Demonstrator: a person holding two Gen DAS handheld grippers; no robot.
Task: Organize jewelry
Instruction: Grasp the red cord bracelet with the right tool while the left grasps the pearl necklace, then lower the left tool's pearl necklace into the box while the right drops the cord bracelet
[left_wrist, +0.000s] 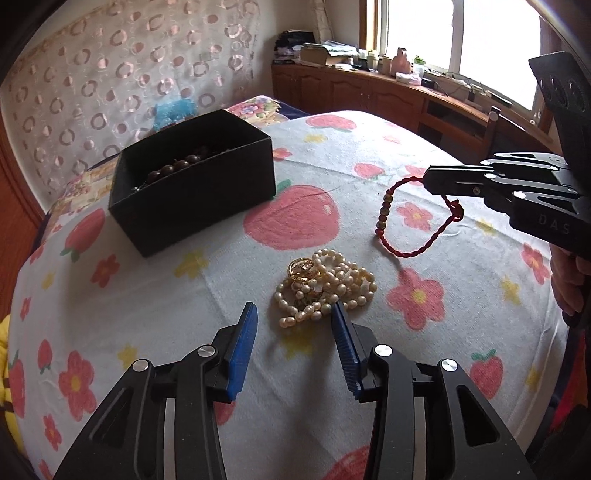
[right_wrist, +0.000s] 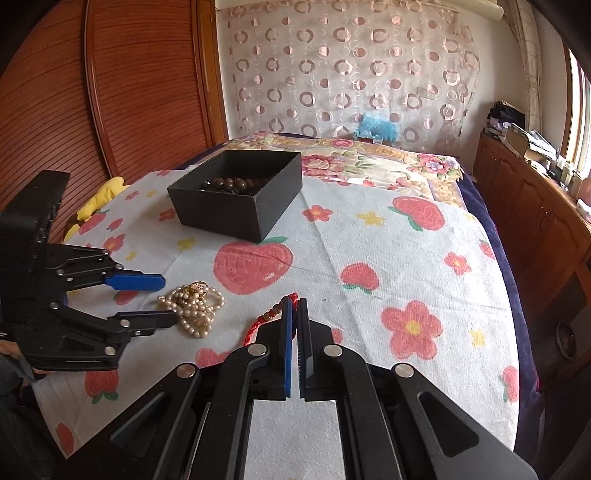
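A black open box (left_wrist: 192, 181) holds dark brown wooden beads (left_wrist: 173, 166) on the flowered cloth; it also shows in the right wrist view (right_wrist: 236, 192). A heap of pearl strands with a gold ring (left_wrist: 325, 288) lies just ahead of my open left gripper (left_wrist: 293, 314), between its blue fingers; the heap shows in the right wrist view (right_wrist: 194, 302) too. My right gripper (left_wrist: 424, 179) is shut on a red cord bracelet with gold beads (left_wrist: 417, 218), which hangs above the cloth. In the right wrist view the cord (right_wrist: 266, 317) pokes out left of the shut gripper (right_wrist: 294, 301).
The white cloth with strawberries and flowers (right_wrist: 388, 258) covers a bed. A wooden cabinet (left_wrist: 369, 92) with clutter runs under the window on the right. A wooden slatted panel (right_wrist: 110, 92) and a patterned curtain (right_wrist: 351, 74) stand behind.
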